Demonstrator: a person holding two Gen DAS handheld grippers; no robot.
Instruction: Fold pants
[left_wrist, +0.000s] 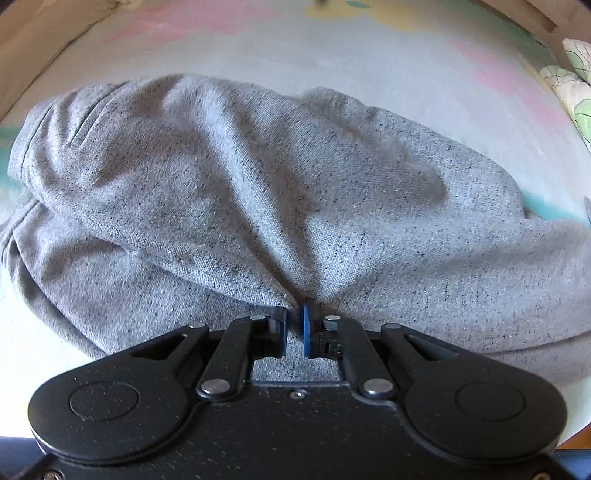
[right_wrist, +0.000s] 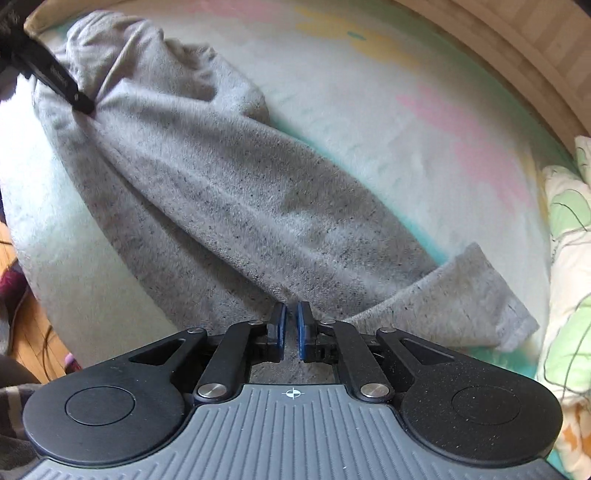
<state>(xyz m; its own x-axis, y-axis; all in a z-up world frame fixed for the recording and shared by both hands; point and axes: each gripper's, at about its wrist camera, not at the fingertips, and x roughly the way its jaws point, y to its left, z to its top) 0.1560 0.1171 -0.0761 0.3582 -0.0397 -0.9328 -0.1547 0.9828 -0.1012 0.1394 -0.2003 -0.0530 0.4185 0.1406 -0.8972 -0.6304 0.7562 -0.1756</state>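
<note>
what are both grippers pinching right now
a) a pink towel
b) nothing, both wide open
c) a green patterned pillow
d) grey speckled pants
d: the left gripper has its blue pads closed on a gathered fold of the grey speckled pants, and the right gripper is nearly shut on the same fabric near a leg's end.

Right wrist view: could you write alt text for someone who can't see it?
A black two-finger right gripper with blue pads pinches a leg of grey speckled pants lying on a pastel blanket. Far along the pants, the left gripper grips the fabric too.
</note>
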